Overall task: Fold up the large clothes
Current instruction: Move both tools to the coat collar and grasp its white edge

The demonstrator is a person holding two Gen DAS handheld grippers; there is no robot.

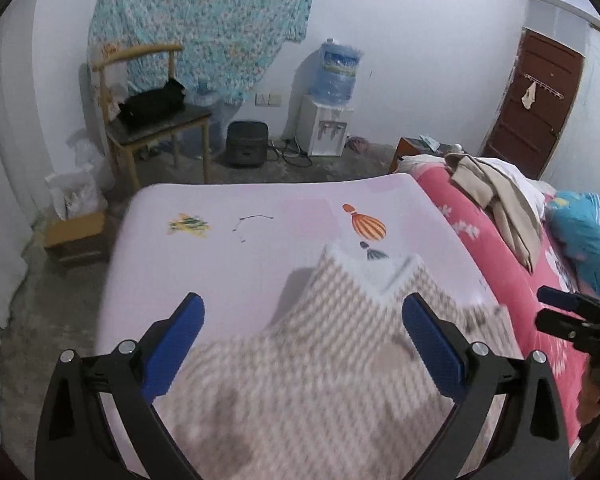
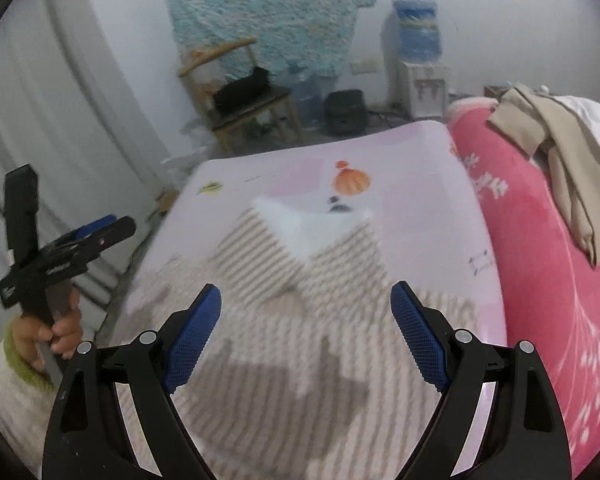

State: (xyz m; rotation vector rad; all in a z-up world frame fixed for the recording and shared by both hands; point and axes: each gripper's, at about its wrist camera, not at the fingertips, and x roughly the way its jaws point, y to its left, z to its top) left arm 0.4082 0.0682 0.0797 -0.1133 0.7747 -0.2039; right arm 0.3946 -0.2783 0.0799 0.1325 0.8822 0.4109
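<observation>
The sweater lies flat on the pale pink sheet beneath the left gripper and right gripper, whose jaws both stand wide and empty above it. It looks a soft, limp knit, probably light and best pinched at the hem or shoulder edges.

Two hand-held grippers point downward side by side: the left gripper with its blue-padded jaws spread wide and nothing between them, the right gripper likewise gaping and empty. A hand in a pale, green-cuffed sleeve grasps the left gripper's handle.
</observation>
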